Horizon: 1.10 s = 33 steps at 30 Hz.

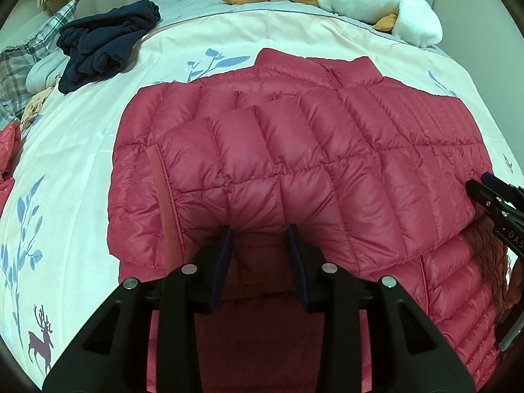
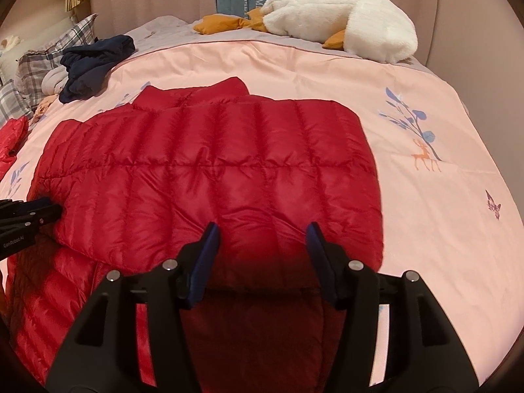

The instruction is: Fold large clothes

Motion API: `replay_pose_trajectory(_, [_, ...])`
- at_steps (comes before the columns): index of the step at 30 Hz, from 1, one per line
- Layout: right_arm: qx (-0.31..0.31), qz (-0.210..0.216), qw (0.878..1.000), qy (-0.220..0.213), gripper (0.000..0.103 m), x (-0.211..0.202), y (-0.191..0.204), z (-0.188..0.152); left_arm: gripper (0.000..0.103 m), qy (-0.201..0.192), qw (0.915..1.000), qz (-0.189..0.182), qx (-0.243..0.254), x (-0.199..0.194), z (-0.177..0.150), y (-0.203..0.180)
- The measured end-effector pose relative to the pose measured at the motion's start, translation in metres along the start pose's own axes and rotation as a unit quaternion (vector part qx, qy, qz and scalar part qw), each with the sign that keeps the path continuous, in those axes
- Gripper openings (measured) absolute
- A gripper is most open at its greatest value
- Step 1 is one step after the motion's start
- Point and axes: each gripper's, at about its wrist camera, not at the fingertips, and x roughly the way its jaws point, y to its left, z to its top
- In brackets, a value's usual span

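Note:
A red quilted down jacket (image 1: pixel 294 150) lies on the bed, collar at the far side, with both sleeves folded across its front. It also shows in the right wrist view (image 2: pixel 213 163). My left gripper (image 1: pixel 260 232) is open, its jaws apart at the near edge of the folded left sleeve, with fabric bulging between them. My right gripper (image 2: pixel 262 229) is open at the near edge of the folded right part, jaws wide apart. Each gripper shows at the side of the other's view: the right one (image 1: pixel 491 203), the left one (image 2: pixel 39 213).
The bed has a pale pink duvet (image 2: pixel 425 196) printed with blue leaves and deer. A dark navy garment (image 1: pixel 108 46) lies crumpled at the far left by plaid pillows (image 1: pixel 19 65). A white plush goose (image 2: pixel 344 23) lies at the far edge. Another red garment (image 2: pixel 13 140) lies left.

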Motion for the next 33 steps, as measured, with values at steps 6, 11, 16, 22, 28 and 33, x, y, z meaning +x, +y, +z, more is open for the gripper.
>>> replay_pose_trajectory(6, [0.01,-0.008,1.0,0.006,0.06,-0.001,-0.011,-0.004,0.036,0.002,1.0,0.005,0.001,-0.001,-0.002,0.001])
replay_pose_trajectory(11, [0.009,-0.012,1.0,0.009,0.062,-0.004,-0.014,-0.007,0.036,0.004,1.0,0.006,-0.001,-0.001,-0.003,0.002])
replay_pose_trajectory(16, [0.013,-0.013,1.0,0.012,0.064,-0.005,-0.017,-0.009,0.036,0.006,0.9999,0.008,-0.002,-0.002,-0.004,0.003])
replay_pose_trajectory(22, [0.017,-0.02,1.0,0.016,0.073,-0.006,-0.022,-0.011,0.036,0.008,0.9999,0.006,-0.012,-0.005,-0.006,0.008])
replay_pose_trajectory(28, [0.024,-0.024,0.999,0.019,0.077,-0.012,-0.032,-0.014,0.039,0.004,0.9998,0.011,-0.016,-0.012,-0.009,0.015])
replay_pose_trajectory(33, [0.031,-0.033,0.999,0.016,0.081,-0.021,-0.037,-0.018,0.041,-0.007,0.9995,0.018,-0.024,-0.025,-0.013,0.023])
